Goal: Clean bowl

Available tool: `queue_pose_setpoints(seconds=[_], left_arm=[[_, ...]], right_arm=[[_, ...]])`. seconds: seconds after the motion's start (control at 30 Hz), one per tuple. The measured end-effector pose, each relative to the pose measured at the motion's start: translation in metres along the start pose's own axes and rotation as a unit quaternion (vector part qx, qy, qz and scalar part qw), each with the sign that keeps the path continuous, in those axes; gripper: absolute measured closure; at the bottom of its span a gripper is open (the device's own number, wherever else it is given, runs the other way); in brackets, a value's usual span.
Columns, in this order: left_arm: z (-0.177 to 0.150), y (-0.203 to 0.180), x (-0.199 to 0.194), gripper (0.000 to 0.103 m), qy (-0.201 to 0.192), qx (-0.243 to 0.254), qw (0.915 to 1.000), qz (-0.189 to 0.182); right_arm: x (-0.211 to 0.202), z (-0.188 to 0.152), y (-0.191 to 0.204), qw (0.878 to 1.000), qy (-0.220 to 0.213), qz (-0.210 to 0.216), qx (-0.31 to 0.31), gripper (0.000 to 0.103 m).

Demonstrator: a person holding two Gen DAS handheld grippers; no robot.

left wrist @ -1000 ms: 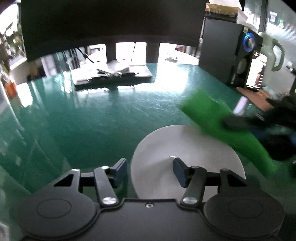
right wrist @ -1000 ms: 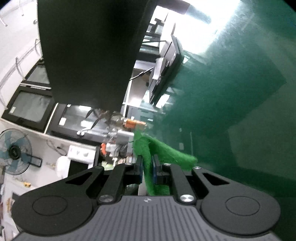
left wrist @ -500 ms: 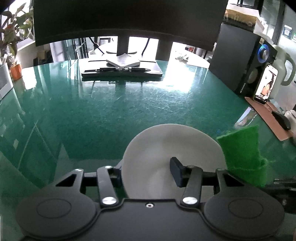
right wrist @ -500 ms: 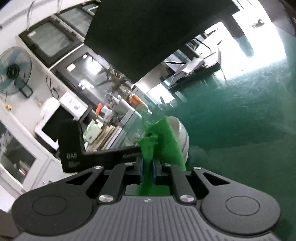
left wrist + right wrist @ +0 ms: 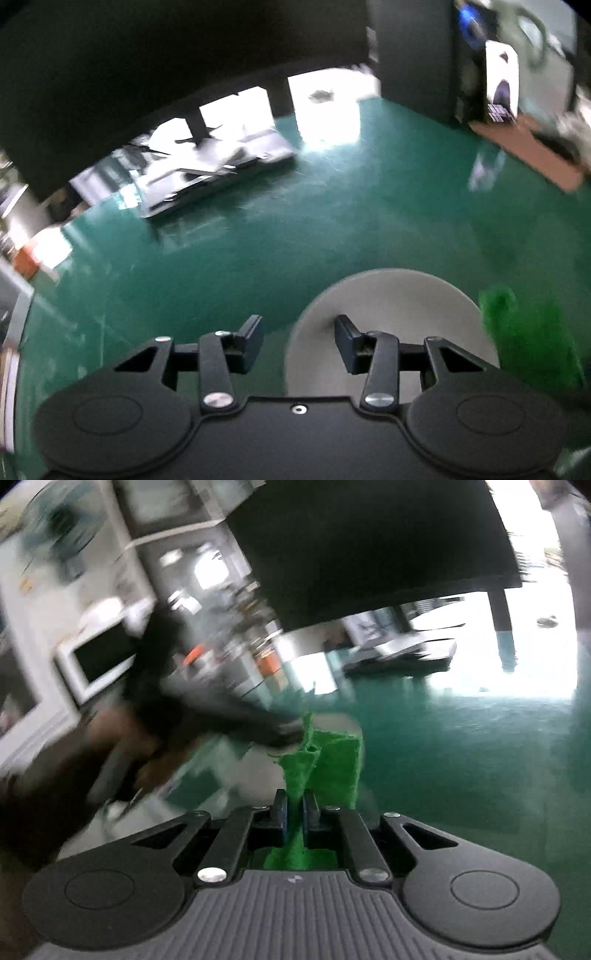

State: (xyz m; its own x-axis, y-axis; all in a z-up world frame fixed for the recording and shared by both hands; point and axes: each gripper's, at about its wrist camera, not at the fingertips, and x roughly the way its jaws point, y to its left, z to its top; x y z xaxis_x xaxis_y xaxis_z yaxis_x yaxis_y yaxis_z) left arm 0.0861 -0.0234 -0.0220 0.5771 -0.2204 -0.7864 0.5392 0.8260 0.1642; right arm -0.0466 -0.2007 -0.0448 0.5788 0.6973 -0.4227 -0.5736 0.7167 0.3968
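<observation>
Bowl (image 5: 391, 317) first: we are seeing the white bowl sitting on the green table (image 5: 258, 258), just in front of our left gripper (image 5: 299, 339). Its jaws have just been closing around the bowl's near rim, one finger inside and one outside, but we are not seeing them pinch it. Our right gripper (image 5: 294, 812) is squeezing a green cloth (image 5: 325, 764), which is hanging just beside the bowl. Everything is looking blurry.
</observation>
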Motion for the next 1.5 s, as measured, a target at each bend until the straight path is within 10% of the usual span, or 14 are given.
queue_pose_setpoints(seconds=[0.27,0.63,0.73,0.8,1.0,1.13,1.5], left_arm=[[-0.009,0.008,0.001,0.078,0.029,-0.038,0.9988,-0.004],[-0.028,0.018,-0.021,0.078,0.034,-0.087,0.9956,0.008],[-0.021,0.017,-0.026,0.056,-0.002,-0.055,0.9974,0.046],[-0.016,0.015,-0.025,0.019,-0.022,-0.022,0.9976,0.062],[-0.005,0.012,0.007,0.000,0.031,0.023,0.9971,0.065],[0.003,0.024,0.018,0.000,0.059,0.021,0.9961,0.062],[0.006,0.036,0.025,0.000,0.099,-0.084,0.9899,0.056]], right_arm=[[0.025,0.005,0.030,0.998,0.039,0.032,-0.028,0.097],[0.019,0.021,-0.024,0.996,-0.003,-0.078,0.040,0.097],[0.017,0.015,-0.028,0.996,-0.005,-0.078,0.044,0.096],[0.017,0.011,-0.028,0.996,-0.007,-0.076,0.039,0.094],[0.020,0.006,-0.024,0.997,0.001,-0.076,0.005,0.090],[0.023,0.002,-0.017,0.996,0.027,-0.074,-0.031,0.069],[0.031,-0.012,0.002,0.989,0.062,-0.069,-0.115,0.066]])
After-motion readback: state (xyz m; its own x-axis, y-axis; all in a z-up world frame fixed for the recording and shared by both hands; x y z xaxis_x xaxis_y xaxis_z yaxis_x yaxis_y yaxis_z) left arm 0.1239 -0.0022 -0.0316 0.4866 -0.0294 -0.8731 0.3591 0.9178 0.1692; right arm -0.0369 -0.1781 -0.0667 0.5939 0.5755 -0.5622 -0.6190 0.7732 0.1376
